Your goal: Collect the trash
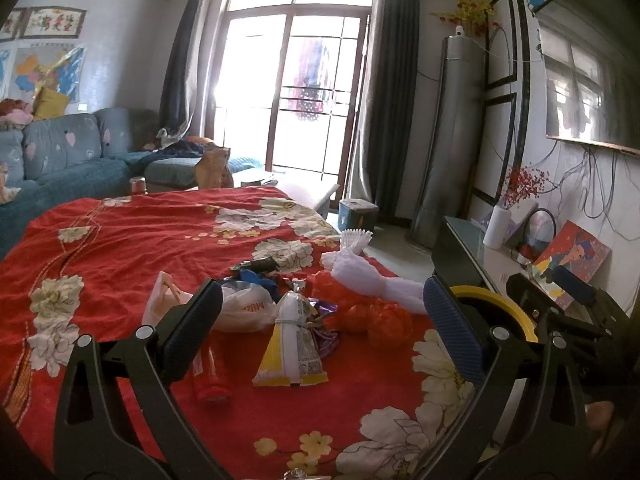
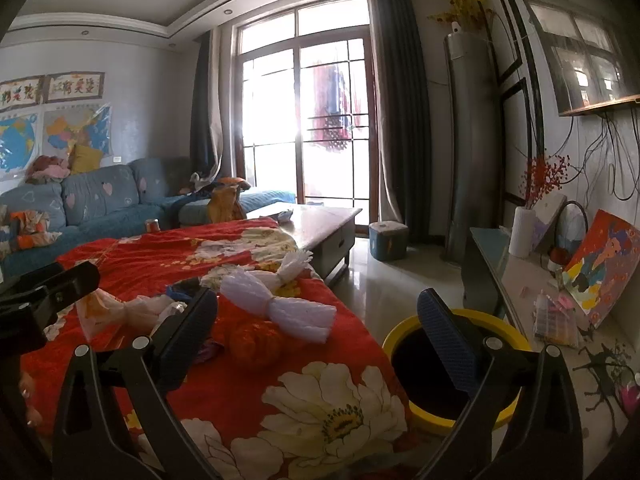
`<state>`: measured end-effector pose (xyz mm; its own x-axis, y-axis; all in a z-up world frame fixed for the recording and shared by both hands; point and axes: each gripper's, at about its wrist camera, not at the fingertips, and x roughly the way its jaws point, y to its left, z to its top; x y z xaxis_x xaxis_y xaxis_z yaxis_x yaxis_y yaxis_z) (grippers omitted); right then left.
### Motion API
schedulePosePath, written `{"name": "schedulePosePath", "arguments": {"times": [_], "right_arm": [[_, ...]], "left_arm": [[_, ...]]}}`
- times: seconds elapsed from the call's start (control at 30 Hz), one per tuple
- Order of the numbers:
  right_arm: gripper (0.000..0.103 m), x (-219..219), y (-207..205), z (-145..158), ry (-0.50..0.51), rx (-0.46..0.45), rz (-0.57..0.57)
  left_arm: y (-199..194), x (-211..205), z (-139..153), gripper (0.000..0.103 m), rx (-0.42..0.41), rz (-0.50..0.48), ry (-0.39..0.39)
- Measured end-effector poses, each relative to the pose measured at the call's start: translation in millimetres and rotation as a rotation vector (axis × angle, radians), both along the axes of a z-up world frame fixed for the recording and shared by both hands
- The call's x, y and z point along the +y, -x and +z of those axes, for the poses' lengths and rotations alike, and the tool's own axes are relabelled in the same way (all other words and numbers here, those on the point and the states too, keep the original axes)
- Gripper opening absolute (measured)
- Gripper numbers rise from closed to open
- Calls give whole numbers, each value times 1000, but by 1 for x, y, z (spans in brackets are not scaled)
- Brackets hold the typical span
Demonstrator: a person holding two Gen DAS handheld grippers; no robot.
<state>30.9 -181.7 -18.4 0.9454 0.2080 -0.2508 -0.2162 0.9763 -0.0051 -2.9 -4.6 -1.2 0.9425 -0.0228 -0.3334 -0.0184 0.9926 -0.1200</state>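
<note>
Trash (image 1: 288, 320) is lying heaped on the red floral cloth (image 1: 120, 240), with the yellow-rimmed bin (image 2: 404, 340) waiting just beside the table edge. Left gripper (image 1: 320, 320) and right gripper (image 2: 320, 328) are both hovering spread wide and empty. Best start, likely: the left one closing on the nearest yellow-white wrapper (image 1: 292, 344), pinching it low.

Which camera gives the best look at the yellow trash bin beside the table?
The right wrist view. There the yellow trash bin shows most of its rim and its dark inside on the floor beside the red tablecloth. The left wrist view shows only an arc of its rim behind that gripper's finger.
</note>
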Motion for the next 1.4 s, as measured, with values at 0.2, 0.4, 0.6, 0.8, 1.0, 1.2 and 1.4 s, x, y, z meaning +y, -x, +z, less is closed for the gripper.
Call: {"name": "schedulePosePath", "arguments": {"times": [0.2,0.4,0.6,0.8,1.0,1.2,1.4], "right_arm": [[97,0,0,0,-2,2,1],[97,-1,-1,-1,-4,4,3],[97,-1,-1,-1,-5,7,1],[97,-1,0,-3,-3,10,0],[97,0,2,-4,-4,18,5],[97,2,1,-7,1,30,23],[97,8,-2,-6,7,51,49]], "left_arm": [[0,0,0,92,0,0,0],[0,-1,0,92,0,0,0],[0,0,0,92,0,0,0],[0,-1,0,92,0,1,0],[1,-1,-1,92,2,3,-1],[2,-1,-4,92,2,6,3],[3,6,-8,92,12,20,9]]}}
